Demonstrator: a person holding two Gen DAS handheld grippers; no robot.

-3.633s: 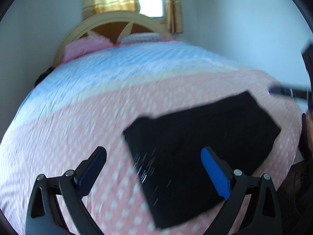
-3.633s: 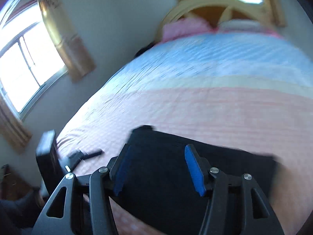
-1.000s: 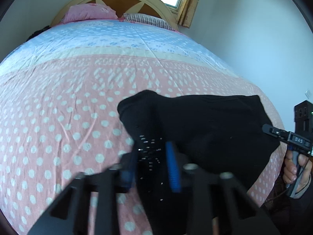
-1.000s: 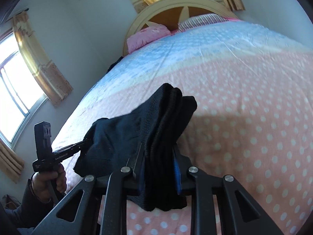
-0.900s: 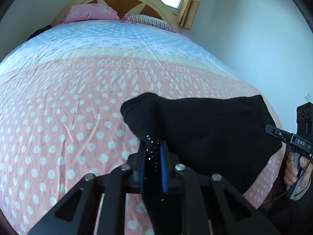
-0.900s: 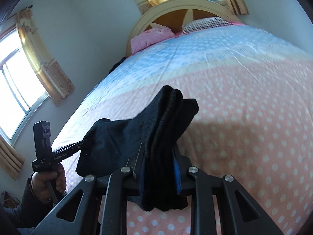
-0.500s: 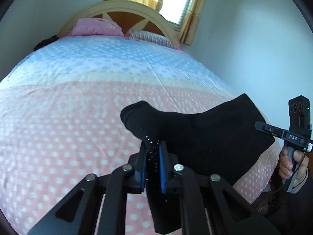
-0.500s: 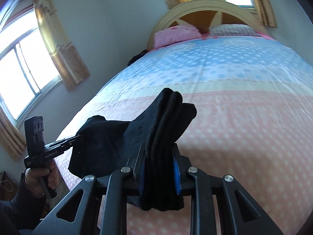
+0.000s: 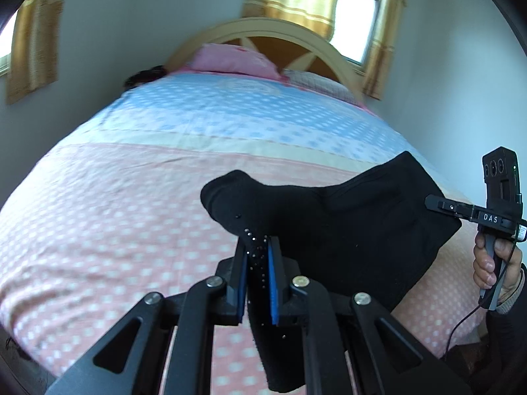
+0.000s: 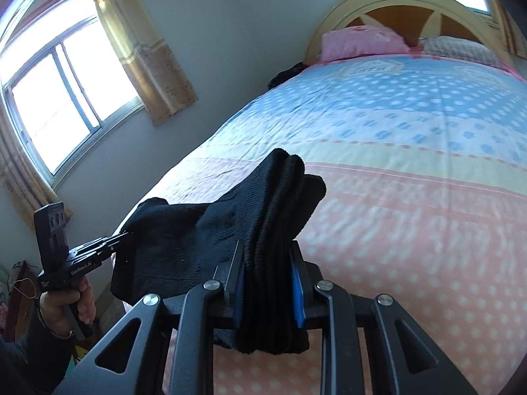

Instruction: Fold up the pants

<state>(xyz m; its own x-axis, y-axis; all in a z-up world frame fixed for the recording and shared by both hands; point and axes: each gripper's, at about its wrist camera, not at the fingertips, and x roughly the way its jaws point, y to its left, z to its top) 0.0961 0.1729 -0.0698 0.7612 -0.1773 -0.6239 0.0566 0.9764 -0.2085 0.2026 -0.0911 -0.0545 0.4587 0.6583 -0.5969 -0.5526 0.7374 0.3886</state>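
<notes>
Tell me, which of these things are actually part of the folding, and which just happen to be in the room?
In use:
black pants, pinched at two spots
left gripper, shut on them
right gripper, shut on them
bedspread, the surface beneath

Just lying about:
pink pillow
headboard
curtains

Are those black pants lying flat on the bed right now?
No, the black fabric pants hang lifted between both tools, above the pink dotted bedspread.

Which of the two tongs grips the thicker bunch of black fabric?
The right tongs: several stacked folds of the pants fill them, while the left tongs pinch one thin edge.
</notes>
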